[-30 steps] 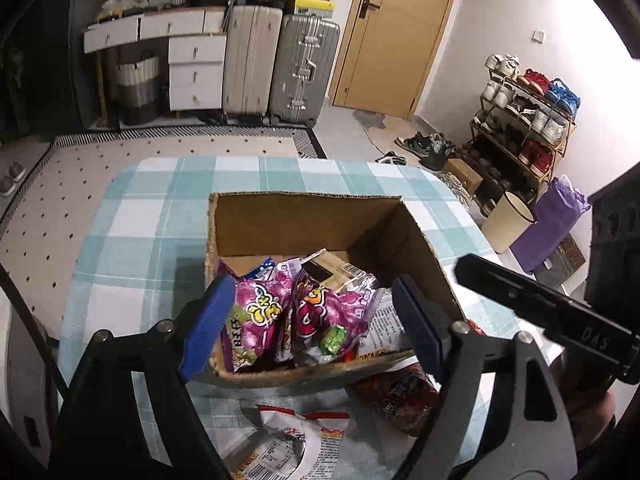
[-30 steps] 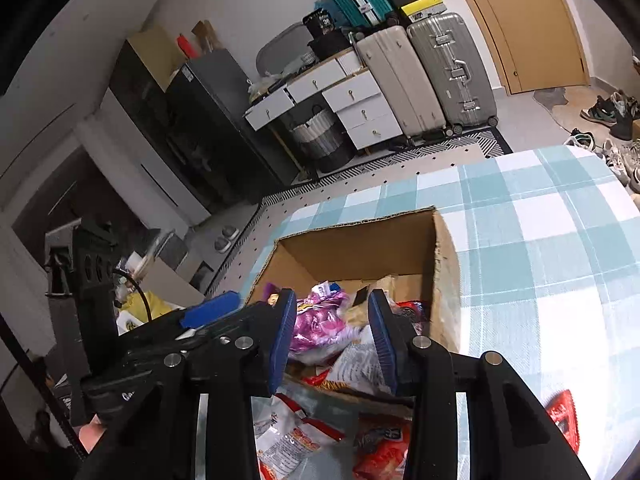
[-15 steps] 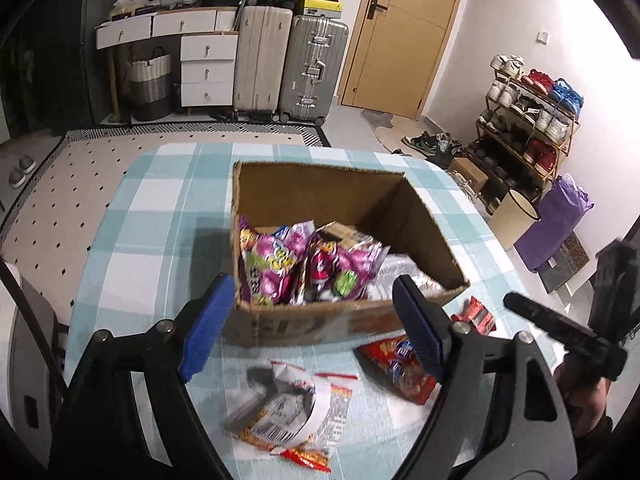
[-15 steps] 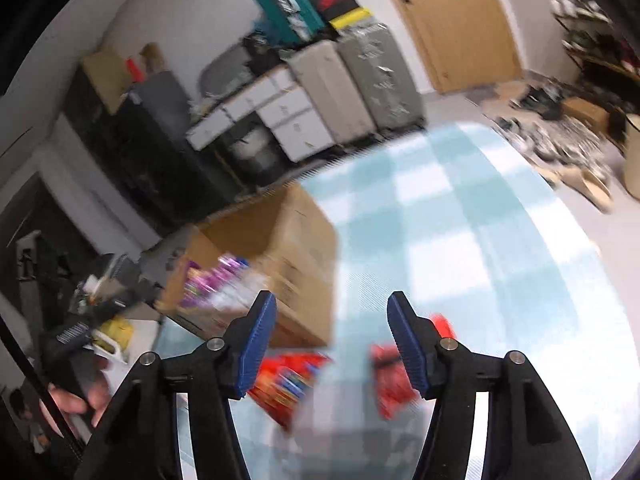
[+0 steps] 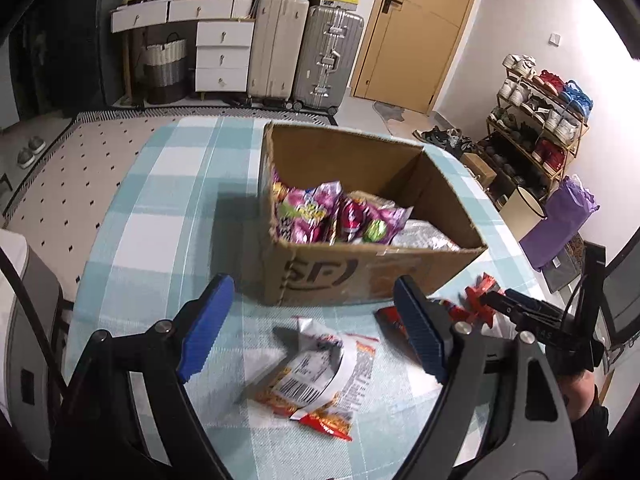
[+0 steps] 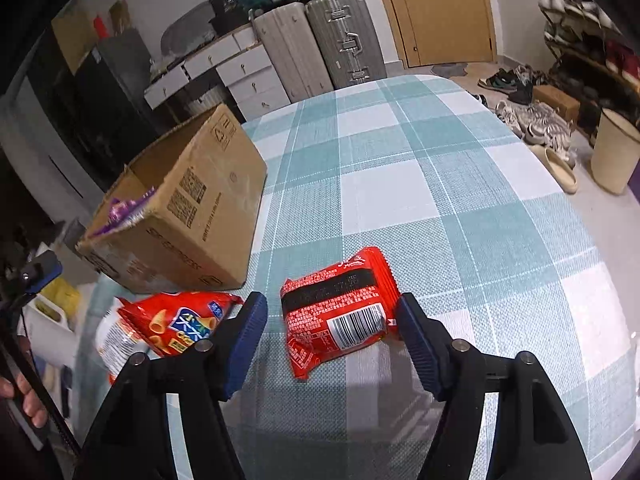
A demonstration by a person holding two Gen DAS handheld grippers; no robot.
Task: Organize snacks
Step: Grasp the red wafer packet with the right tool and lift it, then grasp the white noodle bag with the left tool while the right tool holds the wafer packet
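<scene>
One red packet [image 6: 340, 312] between right claw [image 6: 328, 320] pads | jaws just opening, not gripping

My left tool [image 5: 308, 328] angles downward, its blue pads wide apart with nothing between them. My right tool [image 6: 330, 328] also tilts down; its jaws have just been opening, and the pads press on nothing.

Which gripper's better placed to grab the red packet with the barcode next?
Right. The right gripper has just been opening and its fingers already straddle the red packet. The left gripper hovers over the crumpled wrapper.
</scene>
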